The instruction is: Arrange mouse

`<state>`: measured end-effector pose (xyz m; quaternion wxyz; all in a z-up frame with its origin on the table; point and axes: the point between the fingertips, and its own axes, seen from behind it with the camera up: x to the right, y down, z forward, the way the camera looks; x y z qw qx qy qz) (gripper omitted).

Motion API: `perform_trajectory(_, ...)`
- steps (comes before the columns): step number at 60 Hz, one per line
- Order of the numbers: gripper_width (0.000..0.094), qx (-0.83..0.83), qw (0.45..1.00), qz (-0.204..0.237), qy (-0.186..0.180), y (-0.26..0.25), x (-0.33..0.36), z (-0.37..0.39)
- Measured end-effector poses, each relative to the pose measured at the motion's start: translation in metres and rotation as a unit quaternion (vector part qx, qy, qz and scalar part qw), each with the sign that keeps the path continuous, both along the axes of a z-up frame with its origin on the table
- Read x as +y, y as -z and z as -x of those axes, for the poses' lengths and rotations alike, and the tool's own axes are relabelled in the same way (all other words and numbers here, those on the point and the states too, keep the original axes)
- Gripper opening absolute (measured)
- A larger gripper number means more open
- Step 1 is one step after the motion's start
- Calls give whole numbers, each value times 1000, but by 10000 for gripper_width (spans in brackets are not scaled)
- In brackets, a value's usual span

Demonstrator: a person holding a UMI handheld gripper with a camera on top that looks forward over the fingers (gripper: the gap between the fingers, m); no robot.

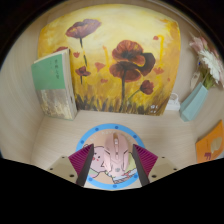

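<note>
A pale pink mouse (pixel 113 162) lies on a round mouse pad (pixel 110 128) with a blue rim and a cartoon print, on a light wooden table. My gripper (pixel 113 152) is low over the pad with one finger on each side of the mouse. The left pad (pixel 86 163) and the right pad (pixel 142 162) each stand a little apart from the mouse's sides. The fingers are open and the mouse rests on the pad between them. The mouse's near end is hidden below the fingers.
A painting of red poppies (pixel 115 60) covers the wall beyond. A green book (pixel 55 85) leans at the left. A blue vase with white flowers (pixel 198 92) and a small white figure (pixel 173 103) stand at the right, with an orange object (pixel 212 140) nearer.
</note>
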<state>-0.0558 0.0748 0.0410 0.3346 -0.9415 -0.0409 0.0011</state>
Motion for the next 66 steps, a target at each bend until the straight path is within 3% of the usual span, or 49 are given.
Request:
perform_trajectory(13, 763, -6, 997, -81, 0, -115, -33, 4)
perform_trajectory(24, 762, -5, 992, -127, 11, -179, -85, 2)
perform_trajectory(47, 764, 0, 987, -158, 26, -212, -193, 13)
perform_trajectory(66, 762, 5, 984, -174, 29, -222, -230, 25)
